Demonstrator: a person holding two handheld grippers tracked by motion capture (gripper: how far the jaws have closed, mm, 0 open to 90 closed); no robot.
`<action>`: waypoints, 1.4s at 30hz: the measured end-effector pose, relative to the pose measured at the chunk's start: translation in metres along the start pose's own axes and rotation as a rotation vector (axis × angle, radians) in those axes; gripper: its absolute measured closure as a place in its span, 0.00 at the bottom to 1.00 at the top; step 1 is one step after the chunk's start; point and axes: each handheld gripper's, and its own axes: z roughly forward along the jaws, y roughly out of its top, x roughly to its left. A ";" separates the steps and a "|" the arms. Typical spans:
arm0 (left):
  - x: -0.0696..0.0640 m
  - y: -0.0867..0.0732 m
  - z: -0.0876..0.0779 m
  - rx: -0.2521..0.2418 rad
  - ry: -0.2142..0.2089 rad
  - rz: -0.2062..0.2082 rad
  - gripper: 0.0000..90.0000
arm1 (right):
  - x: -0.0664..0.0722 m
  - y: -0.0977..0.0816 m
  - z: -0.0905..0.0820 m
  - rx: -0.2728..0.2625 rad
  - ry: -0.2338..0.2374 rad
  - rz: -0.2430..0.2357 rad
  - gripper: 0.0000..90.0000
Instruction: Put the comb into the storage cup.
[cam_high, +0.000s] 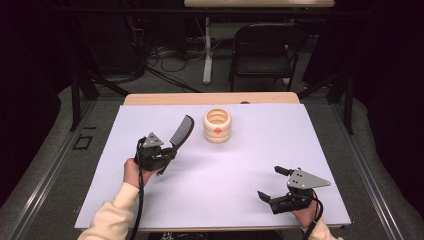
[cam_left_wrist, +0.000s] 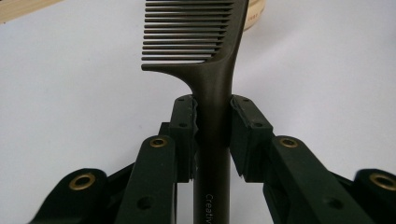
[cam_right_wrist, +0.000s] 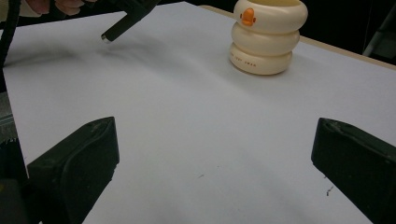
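1. The left gripper sits at centre left of the high view, its jaws closed on the handle of a comb; in the left gripper view the two pads press the comb from either side, just below where the teeth begin.
2. The right gripper rests at lower right of the high view with its jaws spread wide and nothing between them; the right gripper view shows bare white surface between its two black jaws.
3. The comb is dark, nearly black, with a slim straight handle and one row of fine, even teeth along one side (small pale lettering runs along the handle at the bottom of the left gripper view).
4. Its handle end sticks out behind the jaws and shows at the upper left of the right gripper view, lifted off the sheet with a shadow beneath it.
5. Count: one comb, one cream holder, two grippers, one white sheet over the table.
6. The holder is a cream, ring-stacked cup with an orange mark on its side, standing upright at upper centre of the high view, just right of the comb's tip and apart from it.
7. The comb's long axis runs diagonally in the high view, from the jaws at lower left up to the toothed end at upper right, towards the holder.
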 end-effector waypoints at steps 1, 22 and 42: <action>0.000 0.000 0.000 -0.007 0.002 -0.002 0.80 | 0.000 0.000 0.000 0.002 0.000 -0.001 0.00; 0.007 0.005 0.010 -0.061 0.003 -0.055 0.80 | 0.000 0.000 0.000 0.007 -0.006 0.000 0.00; 0.008 0.022 0.013 -0.152 0.014 -0.081 0.80 | 0.000 0.000 0.000 0.004 -0.005 0.002 0.00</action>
